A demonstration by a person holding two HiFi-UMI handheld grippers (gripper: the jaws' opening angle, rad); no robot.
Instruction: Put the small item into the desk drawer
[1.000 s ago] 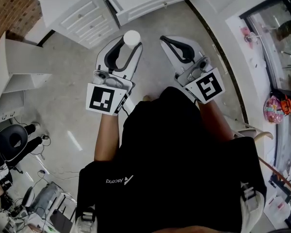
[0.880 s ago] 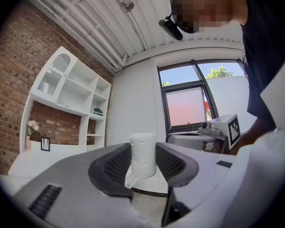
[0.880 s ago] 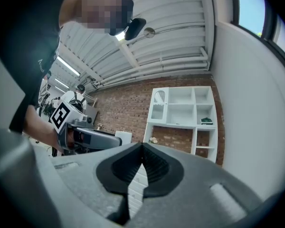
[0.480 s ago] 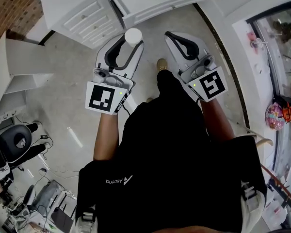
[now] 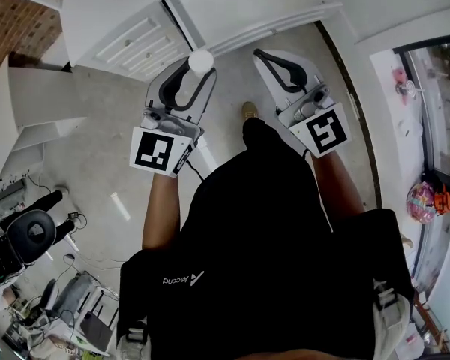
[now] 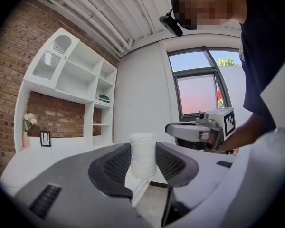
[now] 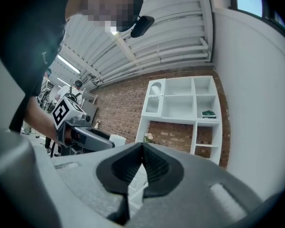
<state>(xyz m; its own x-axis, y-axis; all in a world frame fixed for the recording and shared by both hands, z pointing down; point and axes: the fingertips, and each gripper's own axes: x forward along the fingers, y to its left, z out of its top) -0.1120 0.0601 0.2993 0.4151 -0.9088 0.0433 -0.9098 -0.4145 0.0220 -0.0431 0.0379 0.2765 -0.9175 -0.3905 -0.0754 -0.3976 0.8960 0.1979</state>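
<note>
In the head view, the left tool [image 5: 196,69] at centre frame points up the picture with a small white roll [image 5: 201,60] pinched upright at its tips. The right tool [image 5: 265,55] lies beside it, apart, carrying nothing. Both hang over the pale floor [image 5: 97,141], short of the white panelled fronts [image 5: 131,40] along the top edge, which may be drawers, though the angle makes that hard to confirm. In the left gripper view, the dark pads press on both sides of the roll, which stands upright with its top above the jaws; a white shelf unit [image 6: 69,82] fills the left, a window [image 6: 199,91] the right. In the right gripper view, the jaws meet at their tips with nothing between them.
</note>
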